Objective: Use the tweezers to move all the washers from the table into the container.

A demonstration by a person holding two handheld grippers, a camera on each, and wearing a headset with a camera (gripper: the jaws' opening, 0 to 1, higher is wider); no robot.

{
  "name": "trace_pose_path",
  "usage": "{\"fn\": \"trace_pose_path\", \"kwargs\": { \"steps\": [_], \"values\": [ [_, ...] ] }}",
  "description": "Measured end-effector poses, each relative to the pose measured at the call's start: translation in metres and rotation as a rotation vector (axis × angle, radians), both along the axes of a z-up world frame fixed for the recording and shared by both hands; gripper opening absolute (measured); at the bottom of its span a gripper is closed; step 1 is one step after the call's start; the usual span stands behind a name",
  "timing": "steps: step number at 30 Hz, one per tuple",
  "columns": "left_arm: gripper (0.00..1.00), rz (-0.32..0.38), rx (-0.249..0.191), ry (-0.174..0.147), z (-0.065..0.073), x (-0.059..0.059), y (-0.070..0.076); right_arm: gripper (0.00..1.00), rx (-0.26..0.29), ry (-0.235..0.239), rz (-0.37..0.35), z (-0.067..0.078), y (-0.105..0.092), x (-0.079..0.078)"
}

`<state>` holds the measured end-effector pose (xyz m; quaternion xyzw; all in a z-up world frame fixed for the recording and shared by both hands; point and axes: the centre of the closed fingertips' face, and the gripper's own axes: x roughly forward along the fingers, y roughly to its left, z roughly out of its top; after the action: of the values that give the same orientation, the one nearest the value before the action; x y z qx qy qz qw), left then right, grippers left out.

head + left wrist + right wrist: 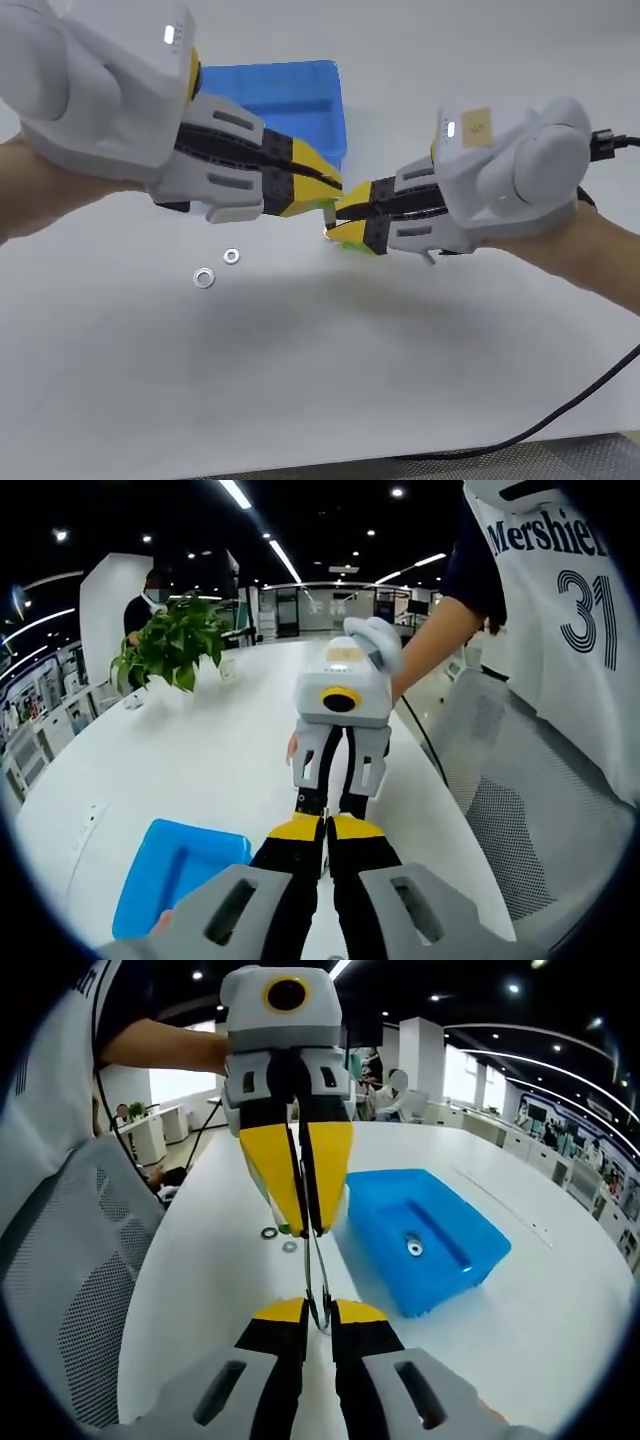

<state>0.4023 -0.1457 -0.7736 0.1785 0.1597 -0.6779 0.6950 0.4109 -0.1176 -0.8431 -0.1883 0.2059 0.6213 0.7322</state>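
Note:
Thin metal tweezers [313, 1280] run between the two grippers, which meet tip to tip just above the table. My left gripper [335, 190] comes in from the upper left, and its yellow jaws are closed on the tweezers' far end. My right gripper [318, 1312] faces it from the right [347, 210] and is closed on the near end. Two washers [204, 277] [232, 257] lie on the white table to the left and below the grippers. The blue container [300, 95] stands behind them. One washer [414, 1248] lies inside the container [470, 1235].
A small green object [345, 236] shows just under the grippers' tips. A black cable [560, 410] trails across the table's near right corner. A potted plant [175, 645] stands far back on the table. A mesh chair [540, 810] is at the side.

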Motion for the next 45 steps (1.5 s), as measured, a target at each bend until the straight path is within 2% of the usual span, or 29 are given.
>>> {"fn": "trace_pose_path", "kwargs": {
  "steps": [10,12,13,15,17,20,23,24,26,27,31,35,41,44,45],
  "values": [
    [0.05,0.009,0.009,-0.053,0.029,-0.005,0.020,0.10,0.031,-0.039,0.011,0.029,0.016,-0.005],
    [0.06,0.016,0.011,-0.070,0.037,-0.005,0.024,0.10,0.048,-0.037,0.014,0.037,0.020,-0.005],
    [0.06,0.015,0.019,-0.096,0.042,-0.004,0.025,0.10,0.057,-0.034,0.014,0.040,0.022,-0.005],
    [0.06,0.008,0.030,-0.122,0.048,-0.005,0.028,0.10,0.061,-0.058,0.013,0.047,0.024,-0.003],
    [0.06,0.005,0.025,-0.129,0.054,-0.005,0.028,0.10,0.064,-0.078,0.016,0.055,0.027,-0.001],
    [0.05,0.002,0.021,-0.157,0.064,-0.002,0.030,0.10,0.061,-0.107,0.029,0.064,0.030,0.002],
    [0.05,-0.001,0.022,-0.168,0.070,0.001,0.032,0.10,0.054,-0.144,0.043,0.072,0.033,0.008],
    [0.05,0.001,0.034,-0.188,0.073,0.004,0.033,0.10,0.050,-0.152,0.046,0.074,0.033,0.010],
    [0.05,-0.002,0.038,-0.194,0.077,0.006,0.034,0.10,0.058,-0.164,0.048,0.079,0.035,0.015],
    [0.05,-0.004,0.037,-0.207,0.081,0.008,0.035,0.10,0.064,-0.170,0.048,0.082,0.036,0.018],
    [0.05,-0.004,0.039,-0.225,0.088,0.019,0.040,0.10,0.072,-0.196,0.051,0.089,0.041,0.028],
    [0.05,0.004,0.044,-0.237,0.087,0.034,0.046,0.10,0.074,-0.215,0.048,0.090,0.047,0.043],
    [0.05,0.022,0.039,-0.236,0.079,0.057,0.051,0.10,0.067,-0.223,0.049,0.084,0.051,0.066],
    [0.05,0.030,0.028,-0.206,0.070,0.069,0.051,0.10,0.062,-0.217,0.046,0.077,0.052,0.077],
    [0.05,0.029,0.034,-0.208,0.067,0.073,0.052,0.10,0.048,-0.219,0.046,0.072,0.052,0.080]
  ]
}}
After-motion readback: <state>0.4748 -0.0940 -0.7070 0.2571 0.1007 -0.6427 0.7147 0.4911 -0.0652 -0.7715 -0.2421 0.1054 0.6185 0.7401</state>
